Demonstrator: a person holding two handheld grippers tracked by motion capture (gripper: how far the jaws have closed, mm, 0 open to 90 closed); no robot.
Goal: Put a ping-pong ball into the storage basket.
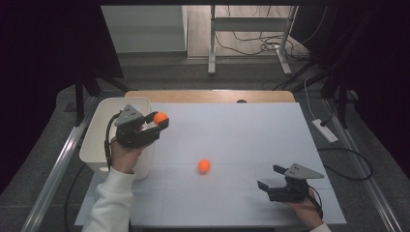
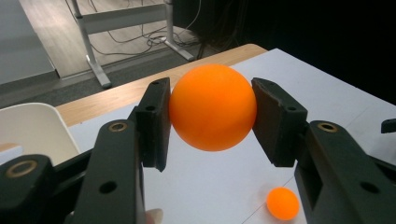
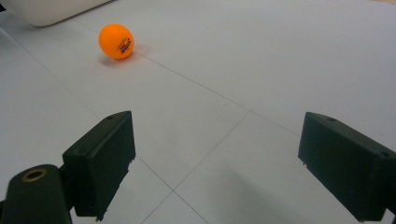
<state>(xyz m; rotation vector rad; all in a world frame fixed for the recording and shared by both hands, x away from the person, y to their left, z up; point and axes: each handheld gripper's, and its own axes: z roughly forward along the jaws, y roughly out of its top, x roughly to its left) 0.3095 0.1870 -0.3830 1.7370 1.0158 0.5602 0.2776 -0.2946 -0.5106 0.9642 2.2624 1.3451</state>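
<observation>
Nearby, white bin [image 1: 104, 140] at table's [image 1: 241, 130] left, second orange ball [image 1: 204, 166] mid-table

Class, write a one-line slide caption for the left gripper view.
Left gripper clamps an orange ball between its jaws above the white table; a second ball lies below.

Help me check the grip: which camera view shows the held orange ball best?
The left gripper view: the held orange ball sits large and sharp between the left gripper pads, both pressing on it. The high view shows it small at that gripper's tip, beside the white bin.
</observation>
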